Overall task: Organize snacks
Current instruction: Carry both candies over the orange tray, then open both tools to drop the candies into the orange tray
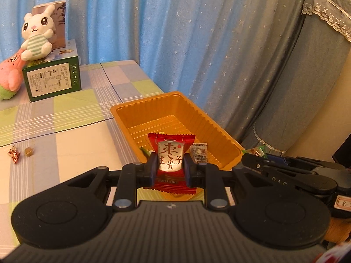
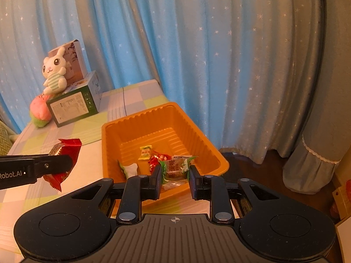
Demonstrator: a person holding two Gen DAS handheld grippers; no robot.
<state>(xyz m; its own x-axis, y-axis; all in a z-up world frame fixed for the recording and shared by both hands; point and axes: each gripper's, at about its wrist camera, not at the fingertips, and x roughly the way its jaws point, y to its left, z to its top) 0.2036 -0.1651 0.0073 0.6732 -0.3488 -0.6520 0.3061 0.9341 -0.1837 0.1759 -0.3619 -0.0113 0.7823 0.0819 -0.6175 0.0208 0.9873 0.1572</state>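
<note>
Left gripper: nearest the lens, jaws clamped on the red packet, at the near end of the orange tray.
Red packet risk: probably lands short of the tray if let go early.
Red packet writing: large Chinese characters, 枣 on top.
Loose sweets: on the table, well left of the tray.
Right gripper: jaws pinching the green-ended sweet above the tray's near rim.
Sweet risk: thin wrapper may slip.
Gripper lettering: "Robot.AI".
</note>
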